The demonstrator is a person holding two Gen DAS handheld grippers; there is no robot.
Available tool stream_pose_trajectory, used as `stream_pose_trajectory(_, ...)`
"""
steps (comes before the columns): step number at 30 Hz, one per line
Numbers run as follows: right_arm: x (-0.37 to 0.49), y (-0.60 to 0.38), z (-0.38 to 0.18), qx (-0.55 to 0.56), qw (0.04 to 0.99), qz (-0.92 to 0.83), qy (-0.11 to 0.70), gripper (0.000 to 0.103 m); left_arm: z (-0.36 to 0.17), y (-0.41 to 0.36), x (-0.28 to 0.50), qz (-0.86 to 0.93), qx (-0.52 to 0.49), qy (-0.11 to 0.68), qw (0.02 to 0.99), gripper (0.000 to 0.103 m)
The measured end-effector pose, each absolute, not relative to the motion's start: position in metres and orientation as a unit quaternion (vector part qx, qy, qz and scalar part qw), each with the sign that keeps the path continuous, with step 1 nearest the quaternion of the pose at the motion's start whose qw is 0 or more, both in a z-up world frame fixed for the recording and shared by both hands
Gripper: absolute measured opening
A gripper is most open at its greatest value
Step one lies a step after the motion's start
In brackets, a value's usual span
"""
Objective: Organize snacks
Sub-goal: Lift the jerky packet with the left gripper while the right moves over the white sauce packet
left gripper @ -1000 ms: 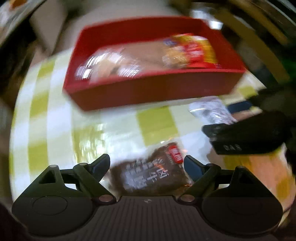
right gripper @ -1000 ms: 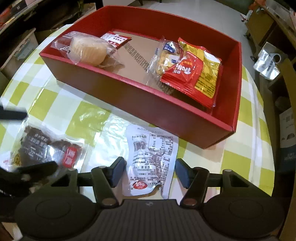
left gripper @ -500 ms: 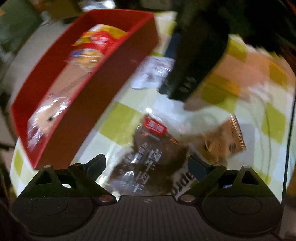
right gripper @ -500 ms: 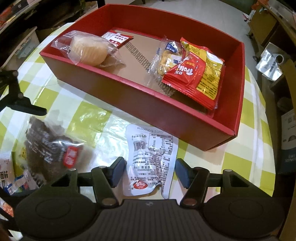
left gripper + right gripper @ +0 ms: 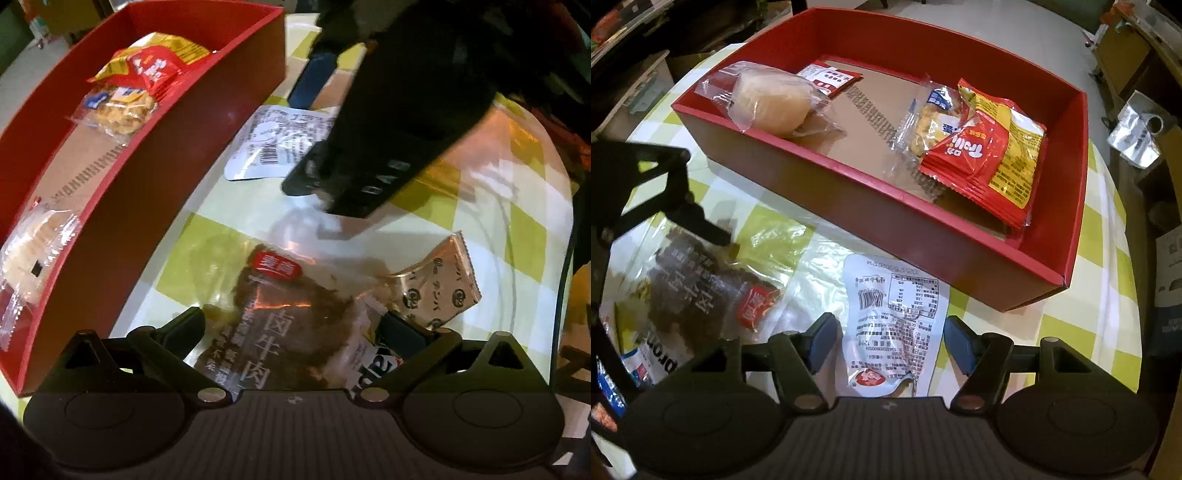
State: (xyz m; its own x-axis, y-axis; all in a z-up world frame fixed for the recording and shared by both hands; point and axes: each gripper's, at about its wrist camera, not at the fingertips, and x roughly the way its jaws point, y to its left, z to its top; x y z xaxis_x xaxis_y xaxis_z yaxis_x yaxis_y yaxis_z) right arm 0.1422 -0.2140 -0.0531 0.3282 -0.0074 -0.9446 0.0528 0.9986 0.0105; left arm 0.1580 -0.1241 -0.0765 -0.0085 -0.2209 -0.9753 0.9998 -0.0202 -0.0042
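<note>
red cardboard tray [image 5: 960, 254] already holds about five wrapped snacks. dark beef jerky packet [image 5: 280, 332], white printed pouch [image 5: 897, 321] and gold foil sachet [image 5: 439, 291] lie outside on the checked tablecloth [image 5: 1067, 328]. left gripper [image 5: 291, 328] and right gripper [image 5: 890, 339] straddle jerky and pouch, jaws wide, gripping nothing.

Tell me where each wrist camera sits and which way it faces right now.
Left wrist: sits on the left gripper, facing down at the brown beef packet between its open fingers, red box to the left; the right gripper shows above as a blurred dark shape.
Right wrist: sits on the right gripper, facing across the checked table into the red box; its open fingers straddle the white packet; the left gripper shows at the left edge.
Shared: red box, both packets, table.
</note>
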Motion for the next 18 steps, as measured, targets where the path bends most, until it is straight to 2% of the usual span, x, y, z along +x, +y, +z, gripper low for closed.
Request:
stream_pose_trajectory(8,0.137,-0.217,-0.050,0.016,0.816,-0.010,0.577,0.070,-0.074,-0.094,0.162,-0.525,0.388,0.491,0.577,0.097)
stream_pose_trajectory(10,0.137,-0.217,-0.049,0.016,0.816,-0.012,0.578,0.070,-0.074,-0.088,0.159,-0.518,0.380,0.500,0.580,0.098)
stream_pose_trajectory(12,0.137,-0.217,-0.050,0.018,0.816,-0.012,0.578,0.070,-0.074,-0.087,0.157,-0.523,0.375,0.505,0.575,0.103)
stream_pose_trajectory(18,0.140,-0.218,-0.050,0.016,0.815,-0.012,0.579,0.070,-0.076,-0.098,0.169,-0.504,0.322,0.531,0.600,0.103)
